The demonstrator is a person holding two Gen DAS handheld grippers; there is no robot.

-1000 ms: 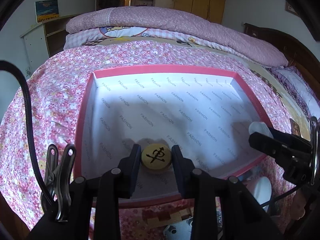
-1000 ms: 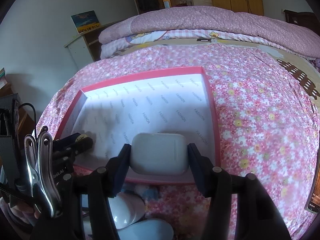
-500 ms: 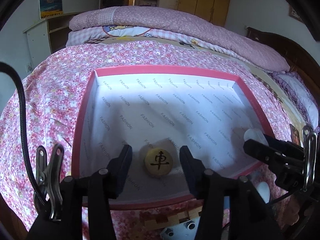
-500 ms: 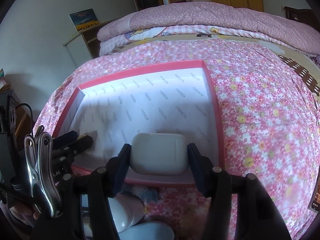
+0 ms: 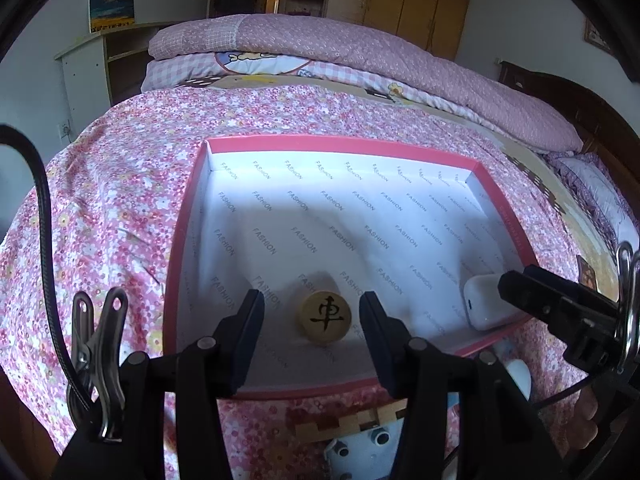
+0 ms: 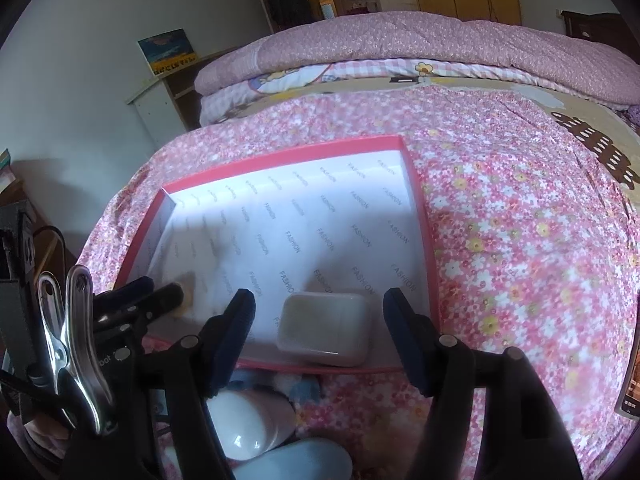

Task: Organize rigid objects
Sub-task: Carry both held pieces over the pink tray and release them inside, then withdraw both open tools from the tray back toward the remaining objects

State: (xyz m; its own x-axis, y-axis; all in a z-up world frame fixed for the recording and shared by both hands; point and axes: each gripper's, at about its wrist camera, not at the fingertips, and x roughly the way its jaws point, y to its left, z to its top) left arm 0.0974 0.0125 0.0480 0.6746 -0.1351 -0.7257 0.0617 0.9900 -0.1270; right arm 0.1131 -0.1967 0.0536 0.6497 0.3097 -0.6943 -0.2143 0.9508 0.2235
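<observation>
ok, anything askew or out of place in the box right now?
Nothing stands out. The chess piece lies flat, character up, near the pink box's front wall, between the open left tongs. The white earbud case sits at the front right, between the right tongs, which have just opened.

Box (image 5: pixel 188 216) far half free; rim walls block.

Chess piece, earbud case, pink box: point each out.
Chess piece (image 5: pixel 323 317), left wrist view, on its inked top face.
Earbud case (image 6: pixel 323 328), right wrist view, middle of its lid.
Pink box (image 5: pixel 340 143), left wrist view, on its far rim.
</observation>
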